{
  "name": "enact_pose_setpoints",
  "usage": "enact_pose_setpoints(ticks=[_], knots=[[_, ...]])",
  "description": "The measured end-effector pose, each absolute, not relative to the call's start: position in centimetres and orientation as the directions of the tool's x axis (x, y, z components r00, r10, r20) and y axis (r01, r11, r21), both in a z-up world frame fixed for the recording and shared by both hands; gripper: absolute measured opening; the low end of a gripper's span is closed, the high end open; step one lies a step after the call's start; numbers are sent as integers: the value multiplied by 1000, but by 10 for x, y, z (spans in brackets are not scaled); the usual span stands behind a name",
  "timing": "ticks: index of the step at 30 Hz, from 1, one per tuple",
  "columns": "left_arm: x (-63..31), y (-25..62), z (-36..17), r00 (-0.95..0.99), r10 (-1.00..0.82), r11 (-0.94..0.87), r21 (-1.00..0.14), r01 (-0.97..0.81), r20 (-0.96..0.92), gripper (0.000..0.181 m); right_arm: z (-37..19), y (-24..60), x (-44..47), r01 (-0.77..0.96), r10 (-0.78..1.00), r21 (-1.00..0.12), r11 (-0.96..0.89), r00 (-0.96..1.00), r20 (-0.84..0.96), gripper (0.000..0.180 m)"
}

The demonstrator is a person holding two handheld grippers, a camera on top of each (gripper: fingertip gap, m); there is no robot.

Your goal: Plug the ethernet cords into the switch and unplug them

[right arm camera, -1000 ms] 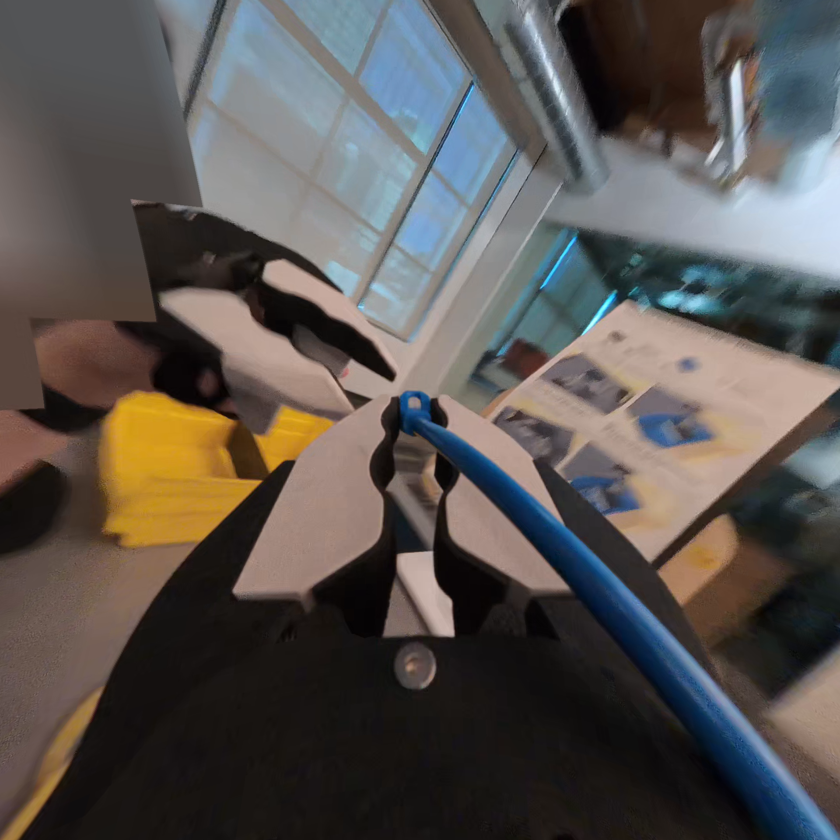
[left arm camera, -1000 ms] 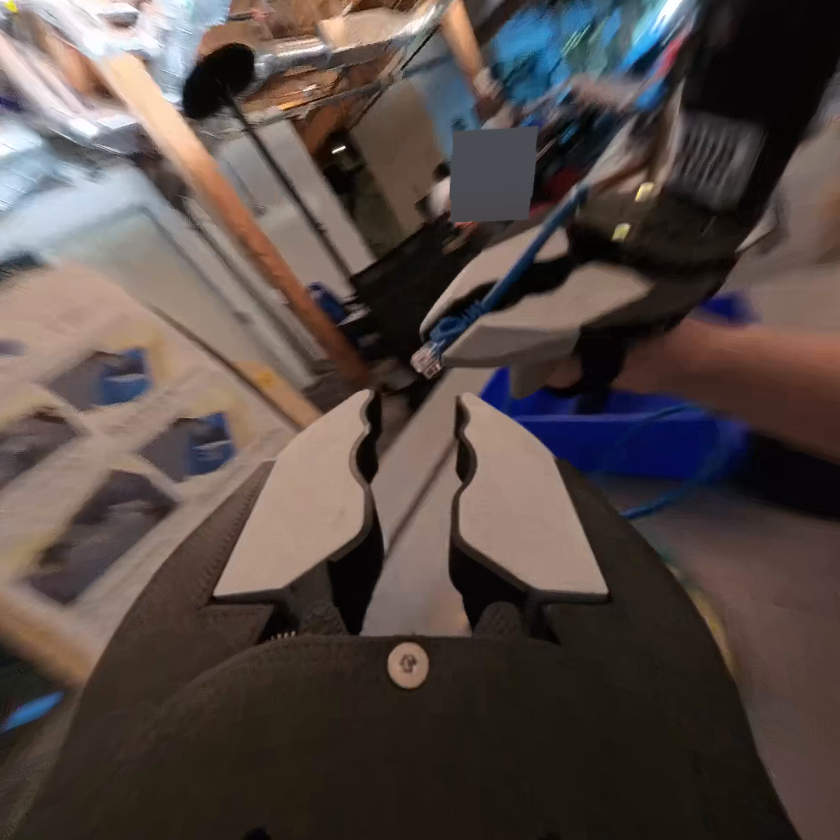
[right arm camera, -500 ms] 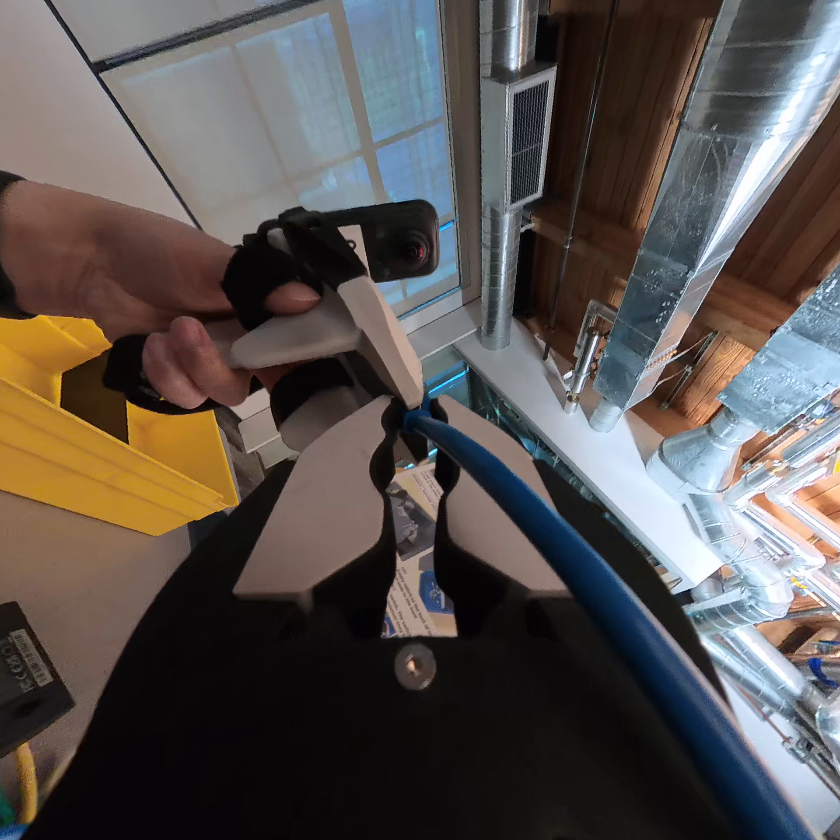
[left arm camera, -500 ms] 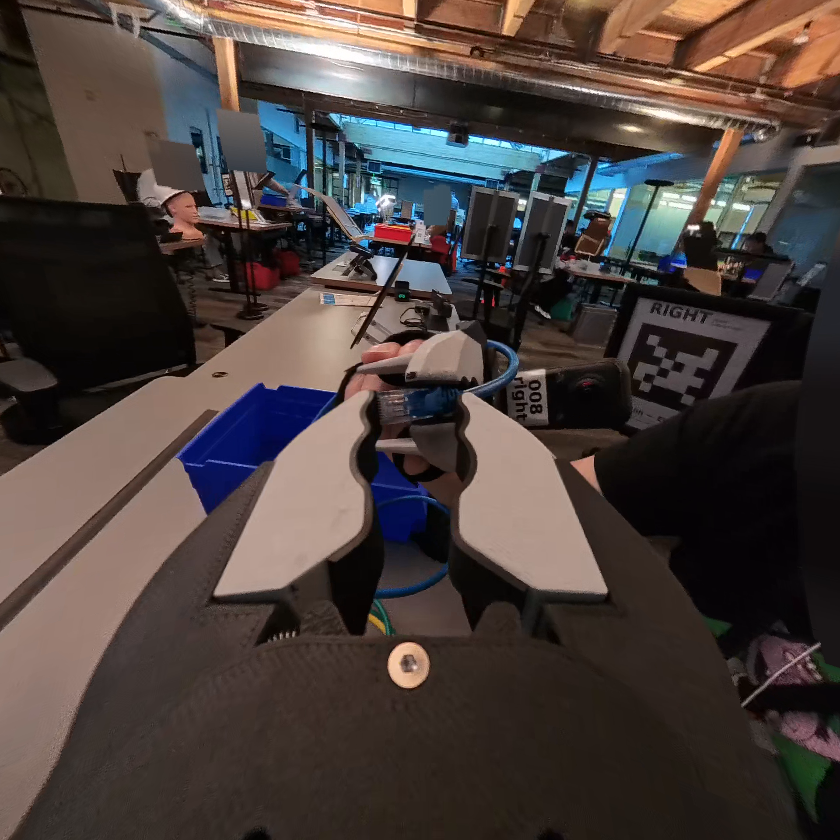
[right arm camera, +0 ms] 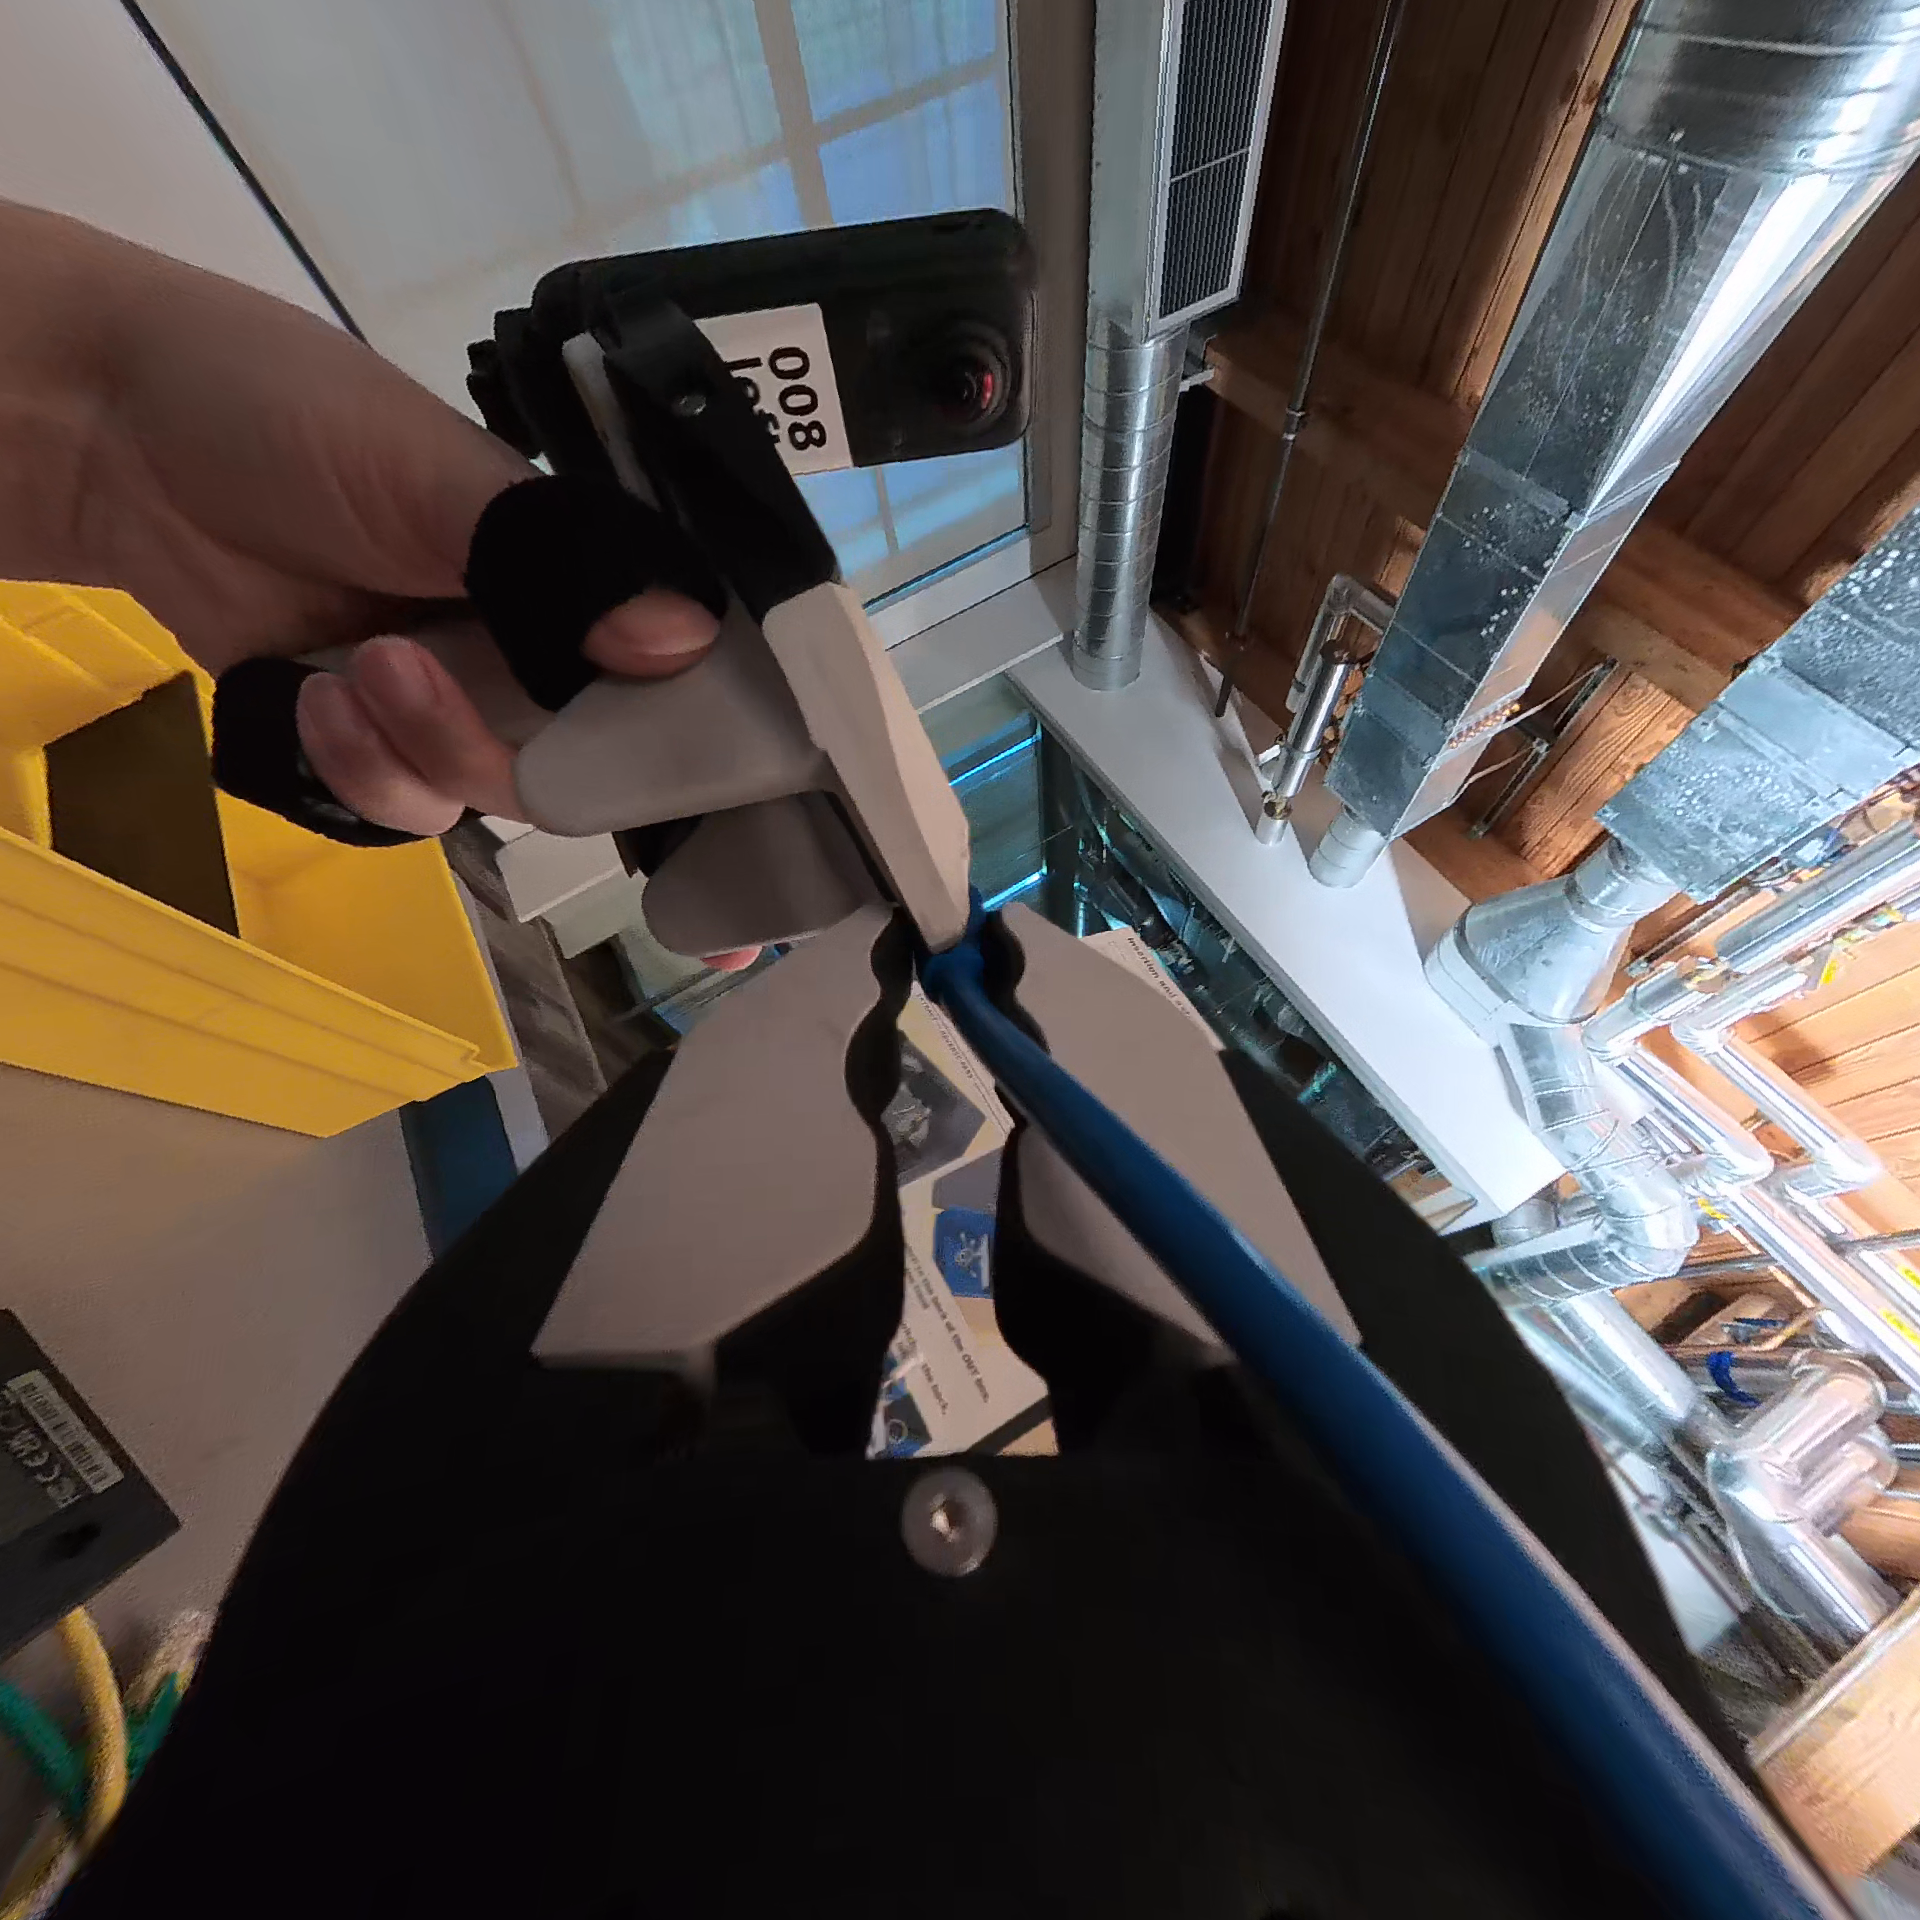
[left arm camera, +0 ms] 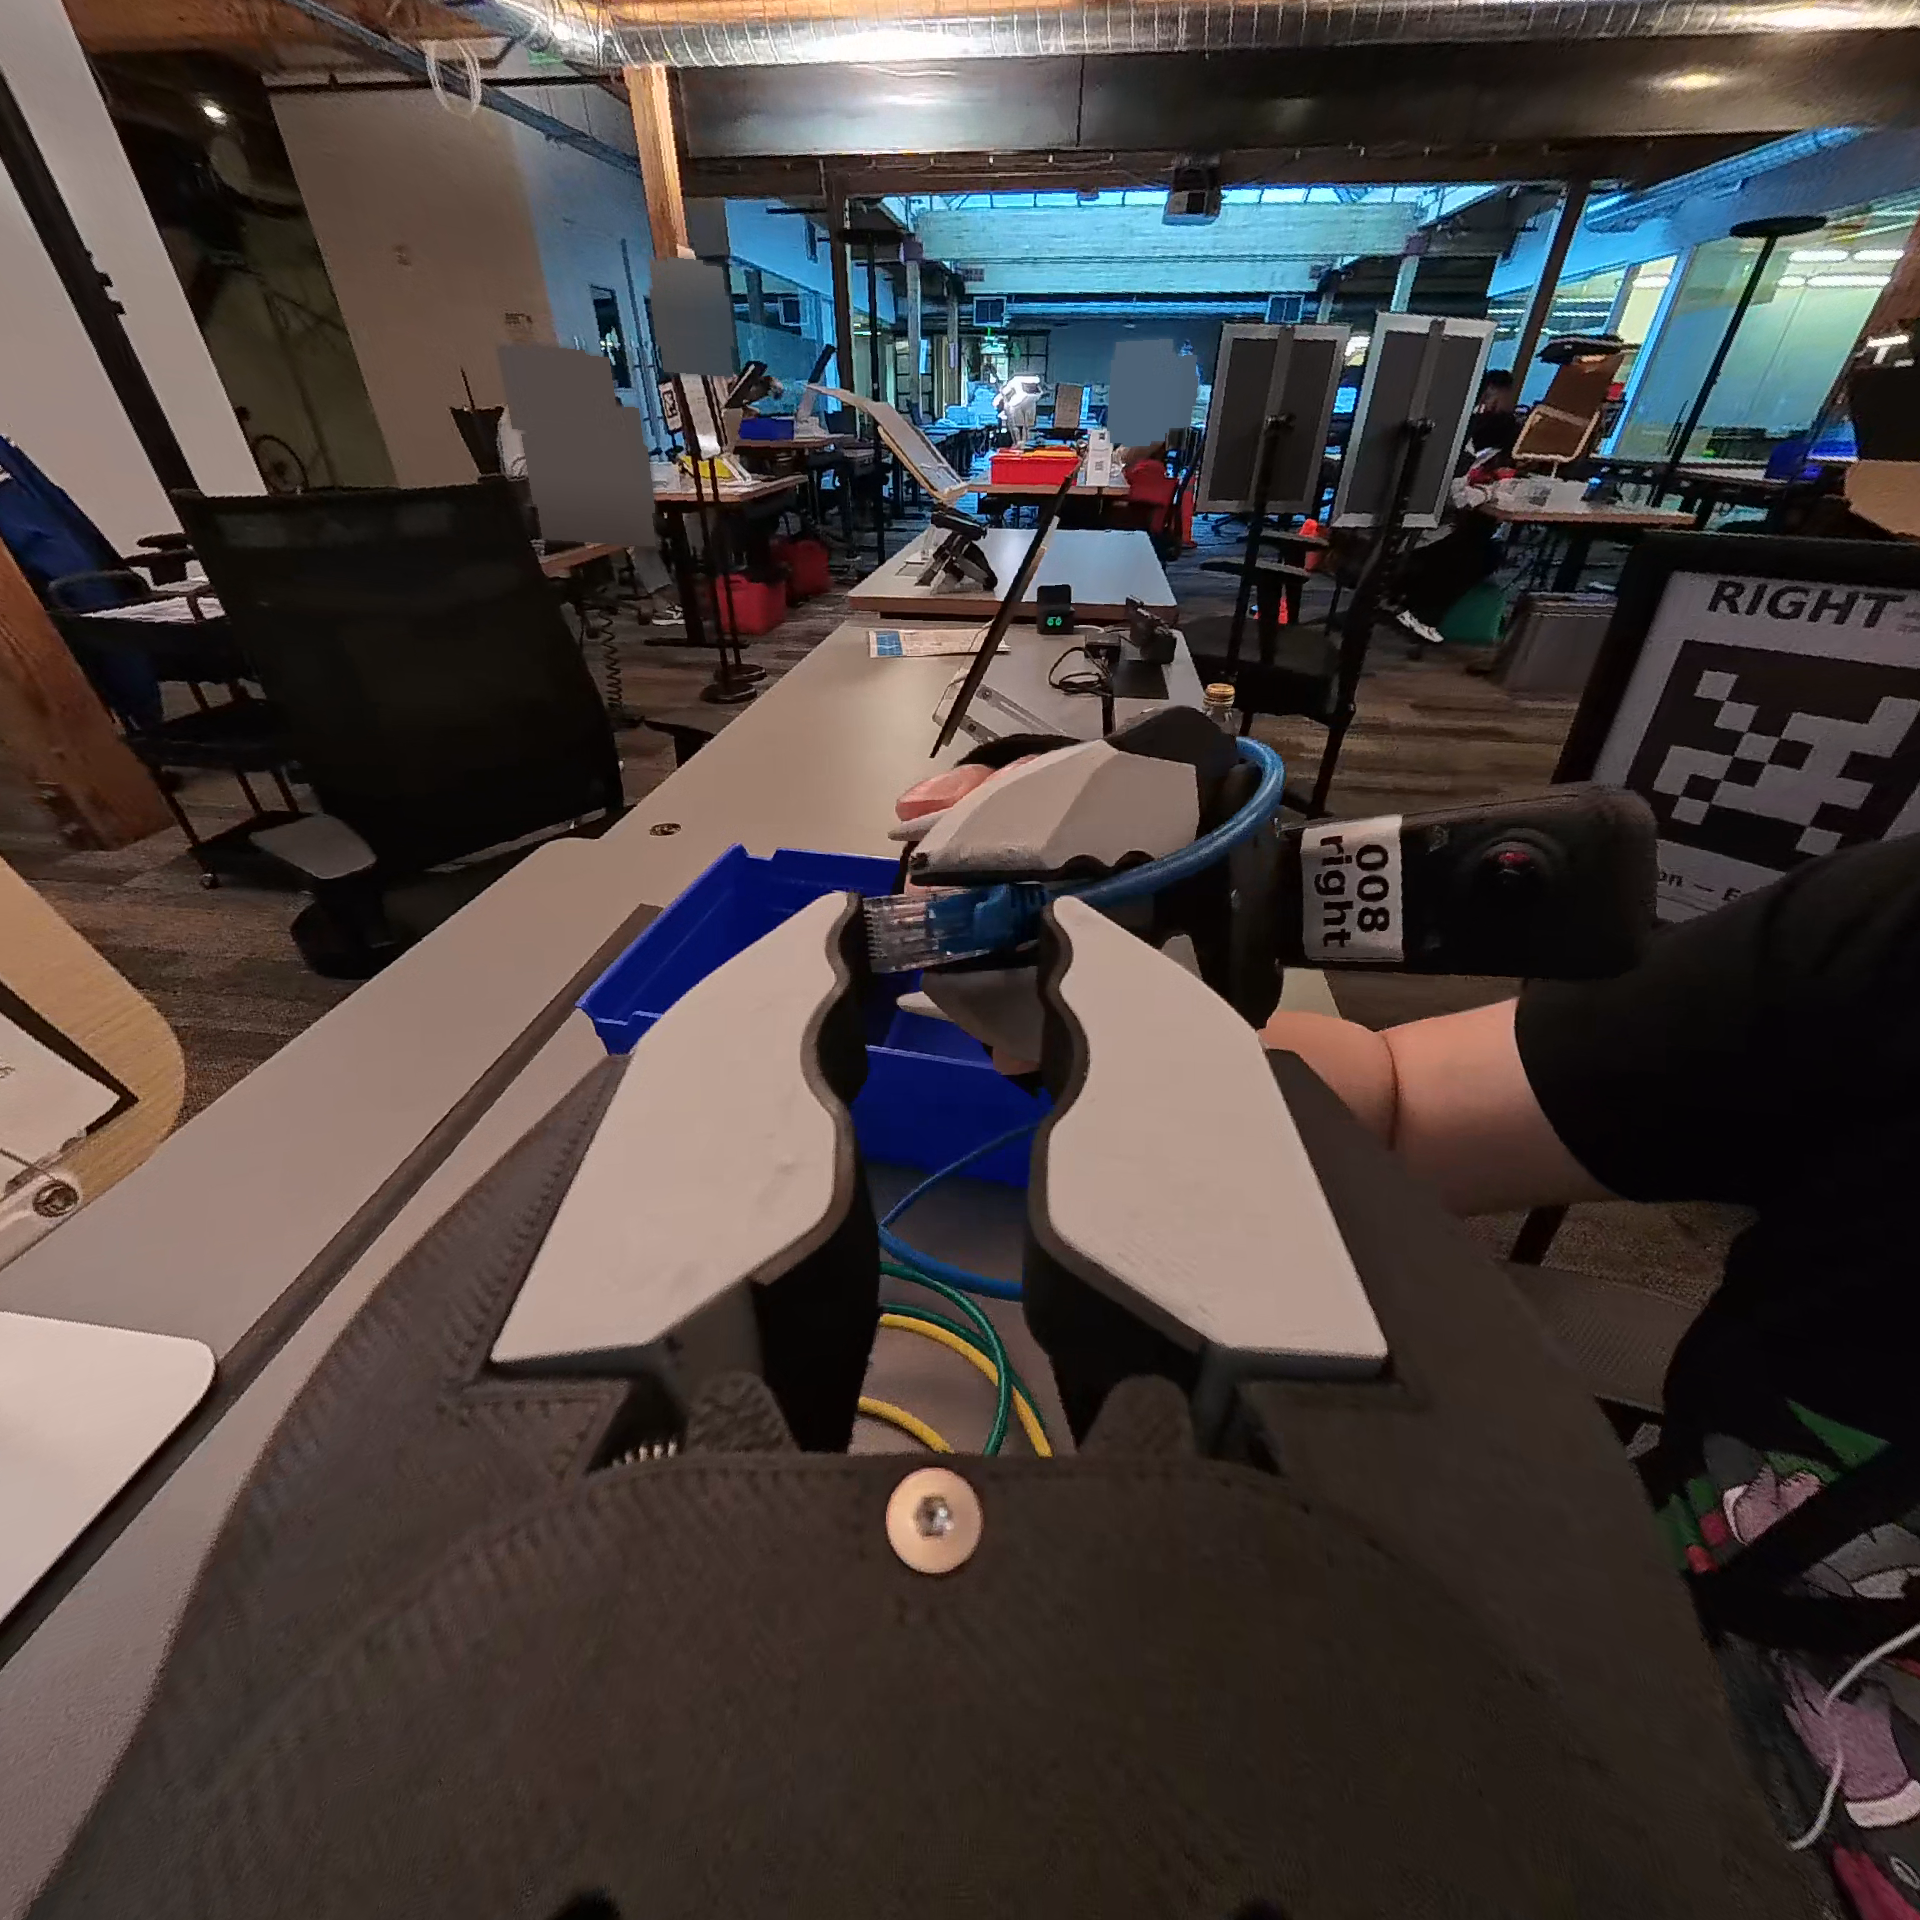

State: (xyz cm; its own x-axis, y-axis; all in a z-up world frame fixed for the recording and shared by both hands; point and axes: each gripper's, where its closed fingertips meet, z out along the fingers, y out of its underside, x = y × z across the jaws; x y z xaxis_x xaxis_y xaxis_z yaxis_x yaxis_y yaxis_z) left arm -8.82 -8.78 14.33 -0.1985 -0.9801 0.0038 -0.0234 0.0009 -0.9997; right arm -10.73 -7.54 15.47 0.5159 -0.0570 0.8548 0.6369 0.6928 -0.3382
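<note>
- Left hand-held gripper [left arm camera: 943,951]: its two grey fingers stand apart, with the clear plug [left arm camera: 902,932] of the blue ethernet cord [left arm camera: 1195,862] lying crosswise between the tips. The plug's end is at the left fingertip; whether the fingers press on it cannot be told.
- Right hand-held gripper [right arm camera: 948,951]: fingers closed on the blue ethernet cord just behind its plug. The cord [right arm camera: 1195,1226] runs back over the right finger and out of the lower right of the right wrist view.
- In the left wrist view, the right hand-held gripper [left arm camera: 1039,831] comes in from the right, held by a hand; the cord loops up and over behind it.
- In the right wrist view, the left hand-held gripper [right arm camera: 914,831] comes in from the upper left, held in a hand [right arm camera: 260,540], one fingertip touching the cord at the tips.
- Blue bin [left arm camera: 727,935]: on the grey worktop [left arm camera: 364,1091], beyond the left fingers.
- Yellow cord [left arm camera: 956,1361] and green cord [left arm camera: 977,1320]: curled on the worktop between the left finger bases.
- Yellow bin [right arm camera: 260,956]: left of the right wrist view.
- Switch [right arm camera: 62,1486]: black box at the lower left edge of the right wrist view, on the worktop, well apart from the held plug.
</note>
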Motion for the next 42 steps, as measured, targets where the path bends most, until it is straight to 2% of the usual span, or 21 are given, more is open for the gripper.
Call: enact_pose_setpoints(ticks=[7, 11, 15, 17, 18, 20, 23, 28, 32, 39, 42], knots=[[-88, -85, 141, -174, -985, 11, -999, -38, -4, 29, 152, -71, -107, 642, -8, -395, 657, 530, 848, 13], [-92, -82, 143, -151, -989, 13, -999, -35, -7, 31, 151, -73, -107, 658, -20, -376, 652, 511, 859, 13], [-121, -41, 155, 88, -996, 13, -1000, 14, -12, 47, 160, -73, -92, 681, -52, -371, 631, 514, 856, 13], [-137, -7, 141, 270, -963, -38, -998, -52, 23, 47, 169, -76, -78, 687, -70, -380, 619, 530, 845, 13], [-142, 9, 123, 358, -933, -73, -987, -141, 17, 51, 173, -78, -71, 685, -71, -389, 616, 539, 839, 13], [-141, 26, 82, 417, -909, -133, -934, -332, -18, 59, 182, -82, -58, 683, -83, -401, 611, 558, 826, 13], [-119, 31, 26, 361, -933, -201, -840, -504, 7, 63, 190, -86, -43, 696, -104, -410, 590, 569, 816, 13], [-121, 41, -61, 286, -955, -198, -553, -809, -76, 65, 195, -90, -31, 701, -114, -417, 579, 576, 809, 13], [-118, 40, -98, 148, -979, -75, -435, -897, -138, 70, 196, -89, -28, 706, -111, -422, 569, 574, 811, 13], [-119, 28, -141, 100, -994, -86, -287, -954, -35, 89, 197, -90, -26, 704, -103, -428, 567, 575, 811, 13], [-123, 28, -154, 95, -995, -87, -221, -971, -28, 82, 197, -91, -25, 704, -103, -430, 565, 577, 810, 13]])
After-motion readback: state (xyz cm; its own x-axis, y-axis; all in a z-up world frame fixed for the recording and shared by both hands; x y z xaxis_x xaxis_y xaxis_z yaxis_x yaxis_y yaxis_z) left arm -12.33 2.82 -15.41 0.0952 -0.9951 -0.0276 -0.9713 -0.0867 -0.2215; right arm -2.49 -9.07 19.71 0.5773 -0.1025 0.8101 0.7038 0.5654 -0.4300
